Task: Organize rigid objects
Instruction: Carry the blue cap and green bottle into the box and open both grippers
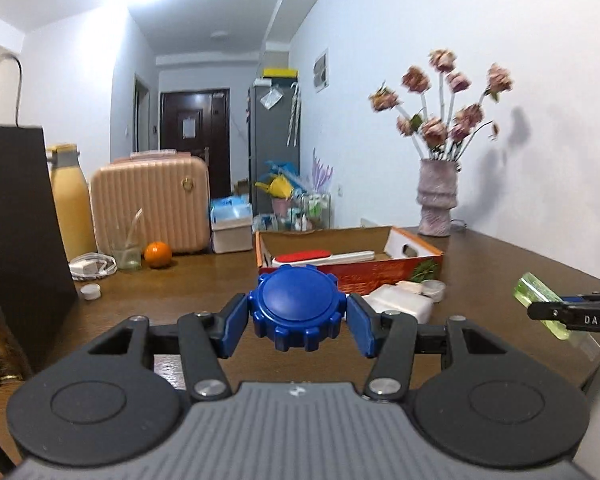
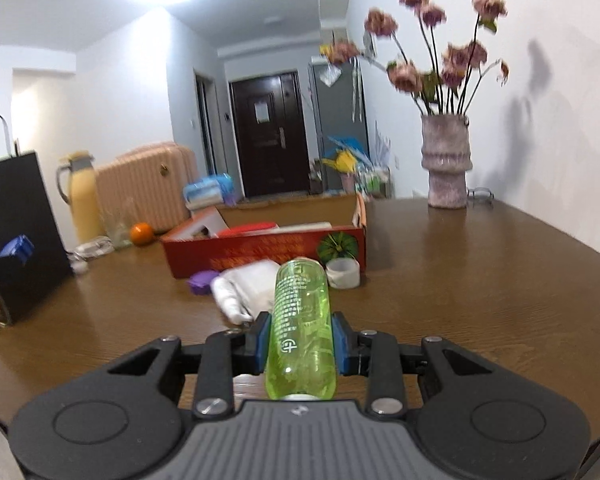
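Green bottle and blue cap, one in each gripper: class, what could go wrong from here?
1. The green bottle is smooth and round, pinched only at its sides by the right gripper; it might slip or swivel.
2. The left gripper grips the blue cap by its notched rim, so it could twist out.
3. The cardboard box already holds items; dropped pieces may bounce out.

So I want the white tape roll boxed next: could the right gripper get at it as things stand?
Probably not yet. The right gripper is shut on the green bottle, so it has no free grip. The white tape roll itself sits uncovered on the table, just ahead by the red box.
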The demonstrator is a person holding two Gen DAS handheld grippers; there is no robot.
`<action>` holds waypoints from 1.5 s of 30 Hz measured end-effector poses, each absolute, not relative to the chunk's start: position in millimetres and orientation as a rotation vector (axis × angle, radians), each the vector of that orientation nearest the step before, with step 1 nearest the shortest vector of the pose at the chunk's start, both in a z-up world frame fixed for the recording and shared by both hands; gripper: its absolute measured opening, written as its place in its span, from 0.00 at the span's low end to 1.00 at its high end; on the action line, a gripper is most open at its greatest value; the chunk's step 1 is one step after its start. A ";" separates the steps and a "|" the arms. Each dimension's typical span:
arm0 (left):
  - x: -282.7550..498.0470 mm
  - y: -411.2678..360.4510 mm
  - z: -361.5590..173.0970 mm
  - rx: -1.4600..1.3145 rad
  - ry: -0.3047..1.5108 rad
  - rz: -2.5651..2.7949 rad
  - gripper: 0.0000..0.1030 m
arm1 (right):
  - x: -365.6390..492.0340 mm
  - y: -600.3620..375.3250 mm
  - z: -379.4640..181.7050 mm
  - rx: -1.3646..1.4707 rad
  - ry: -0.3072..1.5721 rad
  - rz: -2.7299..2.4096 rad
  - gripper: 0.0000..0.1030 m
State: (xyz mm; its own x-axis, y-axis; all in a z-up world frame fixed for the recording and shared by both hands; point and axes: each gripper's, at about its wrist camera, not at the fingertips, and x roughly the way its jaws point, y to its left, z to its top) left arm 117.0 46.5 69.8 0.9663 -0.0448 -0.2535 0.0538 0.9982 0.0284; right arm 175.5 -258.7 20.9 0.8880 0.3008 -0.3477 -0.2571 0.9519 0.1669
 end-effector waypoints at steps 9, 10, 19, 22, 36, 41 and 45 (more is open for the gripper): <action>95.8 37.0 91.2 0.026 0.199 -0.068 0.53 | 124.2 -278.4 31.7 0.164 0.310 0.252 0.29; 97.2 35.8 91.9 0.025 0.200 -0.065 0.53 | 125.7 -279.8 31.9 0.167 0.310 0.235 0.29; 107.4 48.3 71.3 -0.002 0.251 -0.049 0.53 | 147.4 -267.7 26.9 0.121 0.344 0.242 0.29; 113.3 52.6 66.1 -0.006 0.271 -0.031 0.53 | 159.7 -266.3 28.9 0.130 0.347 0.253 0.29; 212.9 52.3 73.0 0.007 0.349 -0.075 0.53 | 246.4 -257.5 54.7 0.111 0.295 0.323 0.29; 292.8 47.2 65.7 0.041 0.393 -0.109 0.53 | 314.2 -244.5 61.1 0.044 0.330 0.321 0.30; 361.3 50.3 59.5 0.027 0.453 -0.125 0.53 | 387.2 -237.7 56.8 0.058 0.409 0.343 0.29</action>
State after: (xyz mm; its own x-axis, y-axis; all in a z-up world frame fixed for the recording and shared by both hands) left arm 361.3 50.3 59.5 0.8915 -0.1140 -0.4384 0.1261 0.9920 -0.0015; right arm 387.2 -237.7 56.8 0.8606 0.3387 -0.3804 -0.3156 0.9408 0.1236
